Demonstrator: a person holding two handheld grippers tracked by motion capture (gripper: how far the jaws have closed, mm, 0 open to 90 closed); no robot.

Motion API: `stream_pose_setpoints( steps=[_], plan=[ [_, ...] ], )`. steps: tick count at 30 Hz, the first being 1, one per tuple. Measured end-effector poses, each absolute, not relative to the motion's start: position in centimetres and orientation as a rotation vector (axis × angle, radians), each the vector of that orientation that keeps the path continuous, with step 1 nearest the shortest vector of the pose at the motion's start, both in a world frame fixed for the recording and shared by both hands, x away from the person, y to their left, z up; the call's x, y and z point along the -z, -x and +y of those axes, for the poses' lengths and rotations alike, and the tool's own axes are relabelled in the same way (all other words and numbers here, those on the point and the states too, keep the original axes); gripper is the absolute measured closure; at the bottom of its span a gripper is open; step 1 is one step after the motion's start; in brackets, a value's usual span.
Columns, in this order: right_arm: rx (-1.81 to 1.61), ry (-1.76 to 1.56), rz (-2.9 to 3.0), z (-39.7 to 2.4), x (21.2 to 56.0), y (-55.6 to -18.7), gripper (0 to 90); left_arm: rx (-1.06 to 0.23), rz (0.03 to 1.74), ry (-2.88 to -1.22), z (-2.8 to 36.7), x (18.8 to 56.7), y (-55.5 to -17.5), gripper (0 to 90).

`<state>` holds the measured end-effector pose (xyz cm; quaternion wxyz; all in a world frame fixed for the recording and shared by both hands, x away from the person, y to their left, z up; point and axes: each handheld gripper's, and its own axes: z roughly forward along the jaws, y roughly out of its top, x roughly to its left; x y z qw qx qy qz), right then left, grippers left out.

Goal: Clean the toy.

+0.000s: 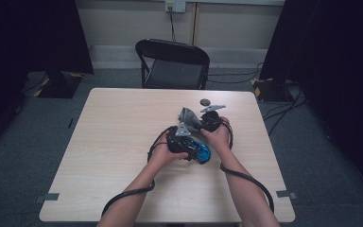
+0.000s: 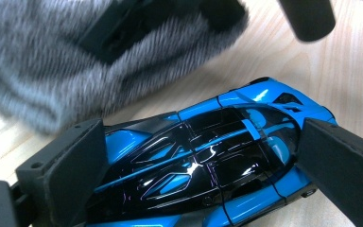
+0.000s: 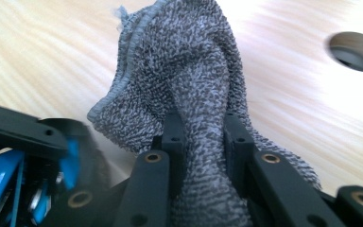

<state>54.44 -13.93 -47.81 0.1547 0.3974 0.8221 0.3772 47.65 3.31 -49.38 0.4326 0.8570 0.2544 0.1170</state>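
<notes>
Here, grey cloth (image 3: 189, 94) beside blue toy car (image 2: 203, 161).

We lose the blue toy car (image 2: 203, 165) nose and tail behind the left gripper (image 2: 208, 175) jaws; bottom edge crops it. Grey cloth (image 2: 52, 61) blurred, cut off at top-left. Small dark round object (image 1: 205, 101) on table (image 1: 123, 142) too small to identify.
</notes>
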Motion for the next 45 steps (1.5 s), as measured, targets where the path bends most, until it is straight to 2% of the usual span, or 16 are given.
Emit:
stream_pose_setpoints(
  steps=[8, 45],
  plan=[
    [-1.070, -0.974, 2.467, -12.3, 48.6, -53.8, 76.1, -0.296, 0.633, -2.137, 3.4, 49.4, -47.7, 2.3],
    [-1.162, -0.895, 2.505, -15.1, 48.7, -52.3, 76.3, -0.294, 0.614, -2.141, 3.7, 49.3, -47.7, 4.9]
  ],
)
